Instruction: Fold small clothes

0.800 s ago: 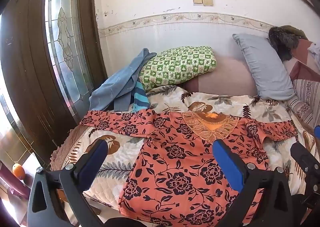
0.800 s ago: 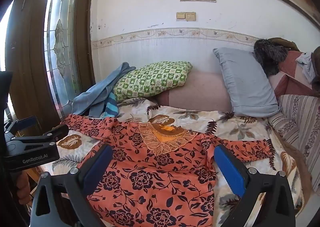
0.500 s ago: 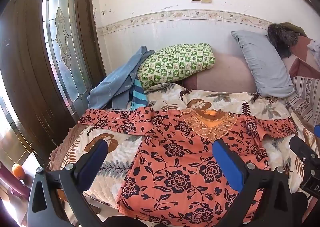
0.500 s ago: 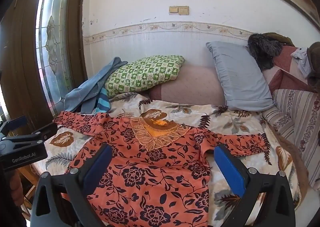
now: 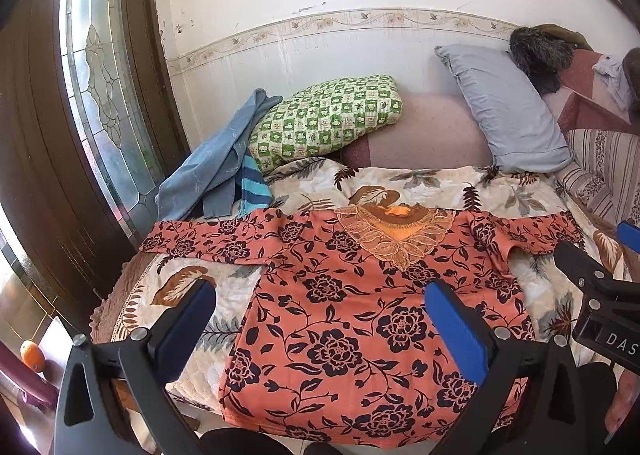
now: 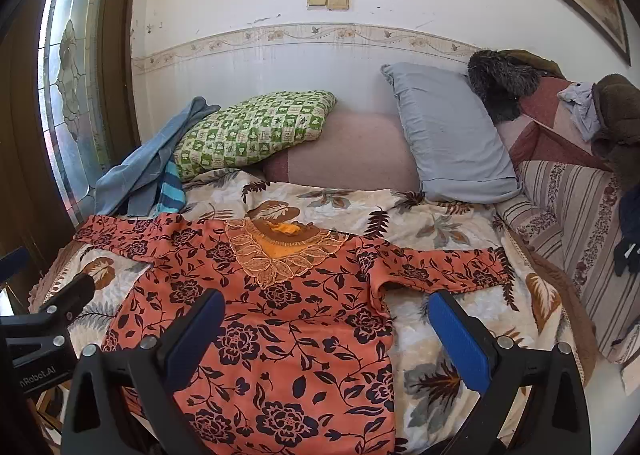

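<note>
An orange long-sleeved top with dark flowers (image 5: pixel 360 319) lies flat, face up, on the leaf-print bedspread (image 5: pixel 420 183), both sleeves spread out and its hem at the near bed edge. It also shows in the right wrist view (image 6: pixel 280 319). My left gripper (image 5: pixel 320 319) is open and empty, hovering above the top's lower left part. My right gripper (image 6: pixel 326 331) is open and empty, above the top's lower right side; its body shows at the right edge of the left wrist view (image 5: pixel 600 295).
A green checked pillow (image 5: pixel 320 119), a grey pillow (image 5: pixel 508 111) and a pile of blue clothes (image 5: pixel 216 171) lie at the back by the wall. A dark wooden door with glass (image 5: pixel 80 115) stands left. A striped cover with more clothes (image 6: pixel 572 191) is at the right.
Both views have tilted down and drawn slightly back from the bed. The top has not moved and both grippers stay open.
</note>
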A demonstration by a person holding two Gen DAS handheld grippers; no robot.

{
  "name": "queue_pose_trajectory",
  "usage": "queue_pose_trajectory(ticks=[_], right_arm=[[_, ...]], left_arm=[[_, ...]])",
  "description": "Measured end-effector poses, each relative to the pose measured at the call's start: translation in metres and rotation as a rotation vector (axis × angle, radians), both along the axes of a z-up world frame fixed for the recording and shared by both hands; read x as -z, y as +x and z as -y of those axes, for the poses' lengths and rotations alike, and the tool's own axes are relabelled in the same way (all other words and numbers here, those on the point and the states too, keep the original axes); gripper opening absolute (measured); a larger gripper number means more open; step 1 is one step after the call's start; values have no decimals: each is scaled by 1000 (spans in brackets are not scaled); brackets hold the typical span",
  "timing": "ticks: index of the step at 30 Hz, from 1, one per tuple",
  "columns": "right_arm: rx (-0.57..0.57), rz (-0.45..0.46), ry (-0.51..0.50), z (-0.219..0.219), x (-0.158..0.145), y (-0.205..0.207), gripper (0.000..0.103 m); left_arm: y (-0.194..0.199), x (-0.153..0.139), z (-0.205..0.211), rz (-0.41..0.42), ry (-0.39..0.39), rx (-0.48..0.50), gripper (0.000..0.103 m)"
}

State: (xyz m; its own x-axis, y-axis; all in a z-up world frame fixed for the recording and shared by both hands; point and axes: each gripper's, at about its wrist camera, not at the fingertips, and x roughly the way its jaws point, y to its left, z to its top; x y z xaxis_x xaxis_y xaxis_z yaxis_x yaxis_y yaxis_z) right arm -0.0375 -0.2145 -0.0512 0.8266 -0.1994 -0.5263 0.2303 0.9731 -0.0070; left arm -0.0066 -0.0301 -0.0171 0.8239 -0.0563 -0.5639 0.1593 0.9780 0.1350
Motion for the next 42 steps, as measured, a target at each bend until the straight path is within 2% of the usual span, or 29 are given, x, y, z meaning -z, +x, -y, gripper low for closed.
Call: queue_pose_trajectory(ticks=[42], right_arm=[[-14, -30, 56, 5, 8, 3, 103]], left_arm=[[1, 4, 2, -8, 24, -38, 103]])
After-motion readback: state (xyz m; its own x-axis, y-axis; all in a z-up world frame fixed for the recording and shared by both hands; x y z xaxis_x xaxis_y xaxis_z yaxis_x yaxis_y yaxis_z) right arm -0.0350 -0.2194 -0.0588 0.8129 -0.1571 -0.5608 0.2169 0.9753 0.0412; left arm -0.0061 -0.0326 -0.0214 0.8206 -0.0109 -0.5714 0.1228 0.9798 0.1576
